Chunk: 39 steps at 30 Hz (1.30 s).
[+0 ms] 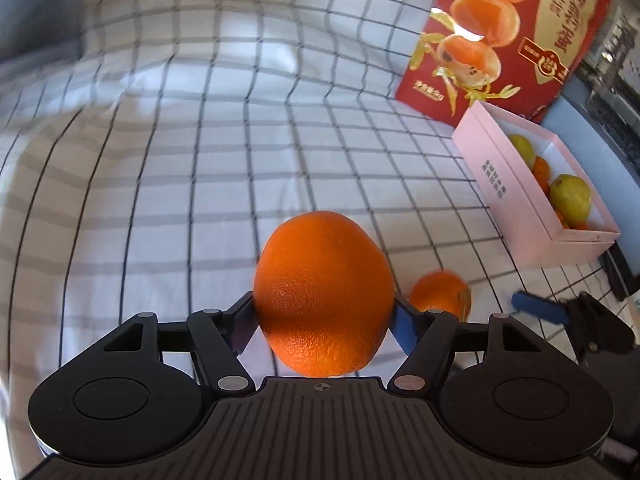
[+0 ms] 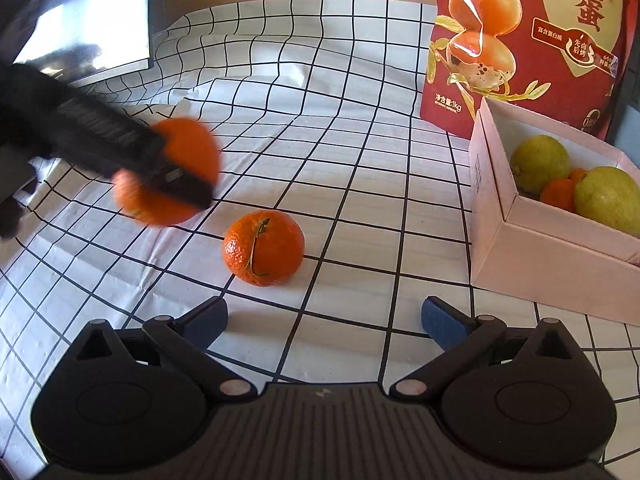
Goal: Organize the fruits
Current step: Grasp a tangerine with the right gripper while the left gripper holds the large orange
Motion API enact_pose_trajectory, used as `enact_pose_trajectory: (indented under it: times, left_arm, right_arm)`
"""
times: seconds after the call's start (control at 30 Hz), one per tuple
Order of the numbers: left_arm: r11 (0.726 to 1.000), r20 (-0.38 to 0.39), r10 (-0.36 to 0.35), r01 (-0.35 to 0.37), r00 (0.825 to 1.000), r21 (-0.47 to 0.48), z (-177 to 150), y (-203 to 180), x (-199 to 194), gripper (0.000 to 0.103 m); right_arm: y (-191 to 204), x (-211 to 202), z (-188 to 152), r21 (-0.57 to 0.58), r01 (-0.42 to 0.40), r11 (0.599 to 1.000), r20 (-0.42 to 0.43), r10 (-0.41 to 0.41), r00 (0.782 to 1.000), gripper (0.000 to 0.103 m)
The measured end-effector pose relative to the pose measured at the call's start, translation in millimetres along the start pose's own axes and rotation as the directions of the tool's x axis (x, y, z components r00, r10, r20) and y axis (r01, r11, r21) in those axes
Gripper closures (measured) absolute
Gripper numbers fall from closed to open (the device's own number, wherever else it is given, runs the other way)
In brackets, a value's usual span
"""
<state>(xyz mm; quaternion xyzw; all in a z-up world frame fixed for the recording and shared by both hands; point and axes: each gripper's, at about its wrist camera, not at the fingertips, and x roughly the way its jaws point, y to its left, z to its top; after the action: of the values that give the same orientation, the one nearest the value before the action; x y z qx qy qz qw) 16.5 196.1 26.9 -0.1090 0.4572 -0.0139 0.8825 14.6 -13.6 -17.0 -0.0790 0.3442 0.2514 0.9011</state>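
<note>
**Over the checked cloth: one orange held, one mandarin waiting**

On the counter, covered by a white cloth with dark grid lines, your left tool is clamped on a large orange. Its blue pads press the fruit on both sides, and the jaws stand wide because the fruit is wide. In the right wrist view that same orange appears blurred at the left, lifted clear of the cloth, with the dark body of the left tool crossing in front of it.

Your right tool has its jaws apart and nothing between them. Its blue pads hang just above the cloth. Just ahead of them, a little left of centre, a small mandarin lies on the cloth with a thin green stem strand across its skin. From the left wrist view you see the mandarin behind and to the right of the held orange, with the right tool's blue pad near it.

At the right sits an open pink box. Inside it you have two yellow-green fruits and a few small orange ones between them. Behind the box stands a red bag printed with orange-coloured halves and Chinese lettering, touching or just beside the box's far wall. A dark screen leans at the far left edge of the cloth.
</note>
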Motion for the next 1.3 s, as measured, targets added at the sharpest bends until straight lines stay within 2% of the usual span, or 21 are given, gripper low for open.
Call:
enact_pose_trajectory:
  times: [0.13, 0.37, 0.4, 0.47, 0.53, 0.6, 0.7, 0.8, 0.83, 0.9, 0.97, 1.0, 1.1, 1.3]
  left_arm:
    - [0.999, 0.000, -0.007, 0.007, 1.000, -0.041, -18.9, 3.6, -7.1, 0.029]
    - [0.999, 0.010, 0.033, -0.033, 0.999, 0.029, -30.8, -7.6, -11.5, 0.029]
    - [0.999, 0.011, 0.028, -0.029, 1.000, 0.026, -31.9, -6.6, -12.0, 0.029]
    - [1.000, 0.012, 0.010, -0.010, 1.000, 0.005, -34.4, -1.2, -14.0, 0.029]
    - [1.000, 0.014, -0.011, 0.011, 1.000, -0.015, -36.1, 3.8, -15.4, 0.029]
    - [0.999, 0.013, -0.026, 0.026, 1.000, -0.026, -35.9, 6.9, -15.9, 0.029]
    - [0.999, 0.011, -0.037, 0.038, 0.999, -0.025, -36.0, 8.1, -15.4, 0.029]
    - [0.999, 0.004, -0.044, 0.044, 0.999, -0.015, -36.2, 7.6, -14.0, 0.029]
    - [0.999, 0.005, -0.044, 0.044, 0.999, -0.010, -36.3, 7.2, -13.8, 0.029]
    - [0.999, 0.004, -0.048, 0.048, 0.999, -0.009, -36.1, 7.6, -14.0, 0.029]
    - [0.998, 0.003, -0.054, 0.054, 0.999, -0.010, -35.7, 8.5, -14.2, 0.029]
    - [0.998, 0.003, -0.057, 0.057, 0.998, -0.010, -35.8, 8.8, -14.4, 0.029]
    - [0.998, 0.004, -0.057, 0.057, 0.998, 0.001, -36.5, 7.9, -14.7, 0.030]
    - [0.998, 0.011, -0.062, 0.061, 0.998, 0.025, -37.1, 6.0, -15.6, 0.030]
  right_arm:
    - [-1.0, 1.0, 1.7, -0.006, -0.005, 1.000, -0.006, 0.005, 1.000, 0.000]
    - [-2.5, 3.2, 4.9, -0.022, -0.020, 1.000, -0.027, 0.020, 0.999, 0.000]
    - [-2.2, 2.9, 6.3, -0.020, -0.021, 1.000, -0.041, 0.021, 0.999, 0.001]
    - [-4.3, 1.8, 12.9, 0.011, -0.036, 0.999, -0.069, 0.037, 0.997, 0.008]
    - [-7.5, -0.8, 19.9, 0.055, -0.063, 0.996, -0.073, 0.067, 0.995, 0.009]
    - [-6.7, -1.8, 26.3, 0.073, -0.059, 0.996, -0.060, 0.063, 0.996, 0.009]
    - [1.4, 8.3, 35.3, 0.036, -0.027, 0.999, -0.077, 0.030, 0.997, 0.009]
    - [13.3, 16.2, 39.5, -0.011, -0.040, 0.999, -0.087, 0.039, 0.995, 0.010]
    - [18.6, 18.1, 40.5, -0.032, -0.034, 0.999, -0.085, 0.031, 0.996, 0.013]
    - [29.1, 21.9, 41.5, -0.084, -0.018, 0.996, -0.080, 0.012, 0.997, 0.027]
    - [36.6, 24.4, 40.7, -0.123, -0.017, 0.992, -0.074, 0.008, 0.997, 0.050]
    - [38.3, 23.3, 41.0, -0.125, -0.028, 0.992, -0.073, 0.019, 0.997, 0.056]
    - [39.1, 18.9, 40.5, -0.116, -0.062, 0.991, -0.087, 0.052, 0.995, 0.058]
    - [24.7, -8.7, 21.6, -0.068, -0.016, 0.998, -0.083, 0.010, 0.996, 0.058]
